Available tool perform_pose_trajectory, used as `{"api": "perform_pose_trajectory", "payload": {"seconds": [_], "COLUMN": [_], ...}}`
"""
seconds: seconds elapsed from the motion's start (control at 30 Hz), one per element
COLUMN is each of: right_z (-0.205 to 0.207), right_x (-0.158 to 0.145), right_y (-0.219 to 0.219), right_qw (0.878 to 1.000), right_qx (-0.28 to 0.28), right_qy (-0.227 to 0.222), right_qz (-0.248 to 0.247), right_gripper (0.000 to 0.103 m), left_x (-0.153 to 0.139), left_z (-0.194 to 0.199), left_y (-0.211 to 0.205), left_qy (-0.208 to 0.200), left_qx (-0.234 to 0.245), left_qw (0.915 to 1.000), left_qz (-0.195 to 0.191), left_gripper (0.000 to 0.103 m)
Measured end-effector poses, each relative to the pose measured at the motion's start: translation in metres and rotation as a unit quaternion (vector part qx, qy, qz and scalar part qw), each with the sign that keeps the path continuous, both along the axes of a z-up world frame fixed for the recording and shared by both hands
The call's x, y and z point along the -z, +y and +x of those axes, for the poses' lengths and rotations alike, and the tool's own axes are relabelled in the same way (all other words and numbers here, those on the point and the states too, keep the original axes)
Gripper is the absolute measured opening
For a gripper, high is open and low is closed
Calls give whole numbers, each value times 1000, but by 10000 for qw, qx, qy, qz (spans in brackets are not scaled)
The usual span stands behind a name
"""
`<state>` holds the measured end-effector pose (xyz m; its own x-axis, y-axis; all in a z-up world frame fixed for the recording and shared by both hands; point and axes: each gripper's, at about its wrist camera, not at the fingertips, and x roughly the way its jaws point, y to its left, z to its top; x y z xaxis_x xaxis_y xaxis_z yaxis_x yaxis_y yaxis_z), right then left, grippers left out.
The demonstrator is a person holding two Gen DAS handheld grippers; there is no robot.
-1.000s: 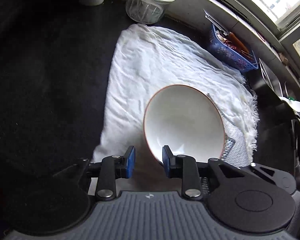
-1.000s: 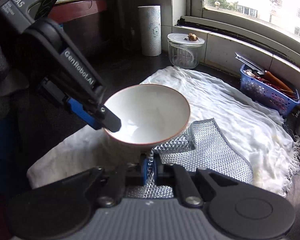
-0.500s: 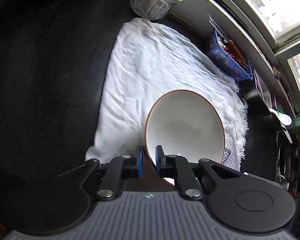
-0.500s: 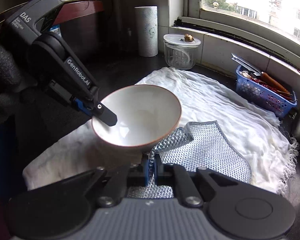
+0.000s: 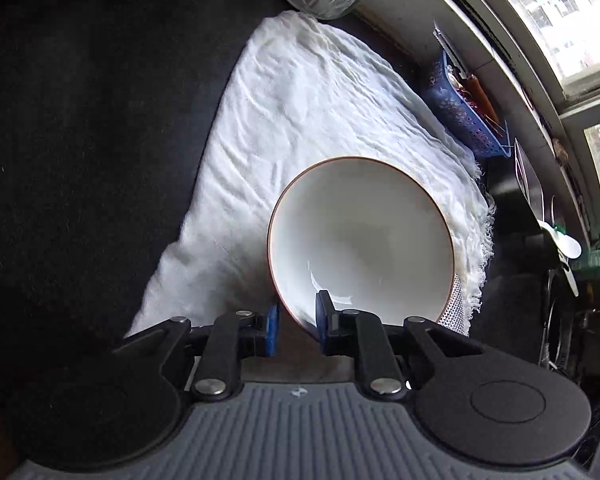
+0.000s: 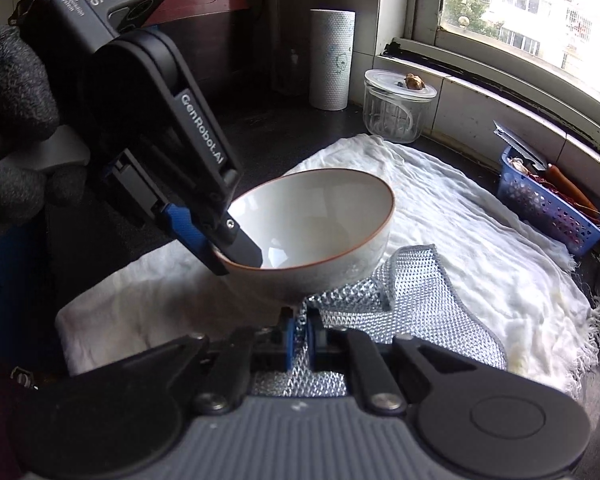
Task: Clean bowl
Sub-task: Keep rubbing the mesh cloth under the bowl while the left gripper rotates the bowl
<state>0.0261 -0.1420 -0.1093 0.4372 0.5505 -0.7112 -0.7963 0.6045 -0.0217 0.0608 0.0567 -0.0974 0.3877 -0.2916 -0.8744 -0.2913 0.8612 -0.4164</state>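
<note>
The white bowl [image 6: 312,232] is held tilted above a rumpled white cloth [image 6: 480,248] spread over the dark table [image 5: 80,140], its near rim clamped between the fingers of the left gripper [image 5: 296,326]. The right gripper [image 6: 300,338] has its fingers pinched on a silver mesh scrubbing cloth [image 6: 420,316] lying just under the bowl. Along the window ledge stand a lidded glass jar [image 6: 396,108], a paper towel roll [image 6: 332,60] and a blue basket [image 6: 552,208].

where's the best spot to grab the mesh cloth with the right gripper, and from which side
Probably by its near edge, coming in low from the near side. The mesh cloth lies flat and limp on the white towel, with its far part tucked under the raised bowl. The near edge stays reachable, and the right gripper pinches it there.
</note>
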Motion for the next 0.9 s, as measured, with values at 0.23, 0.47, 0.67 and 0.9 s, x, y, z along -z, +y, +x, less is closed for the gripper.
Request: {"api": "perform_pose_trajectory", "payload": {"seconds": [0.23, 0.47, 0.67, 0.9], "right_z": [14, 13, -11, -33], "right_x": [-9, -7, -1, 4], "right_y": [-13, -11, -1, 16], "right_qw": [9993, 9991, 9976, 9890], "right_qx": [275, 146, -280, -998], "right_qy": [-232, -302, -425, -745], "right_qz": [-58, -255, -478, -796], "right_gripper": [7, 7, 7, 7], "left_x": [6, 14, 18, 15], "left_z": [23, 17, -2, -8], "left_y": [12, 13, 12, 4], "left_qy": [-66, -117, 90, 147], "left_qx": [269, 310, -388, -595], "left_qw": [9991, 9993, 9977, 9968], "left_qz": [329, -183, -555, -508], "left_gripper": [20, 8, 9, 10]}}
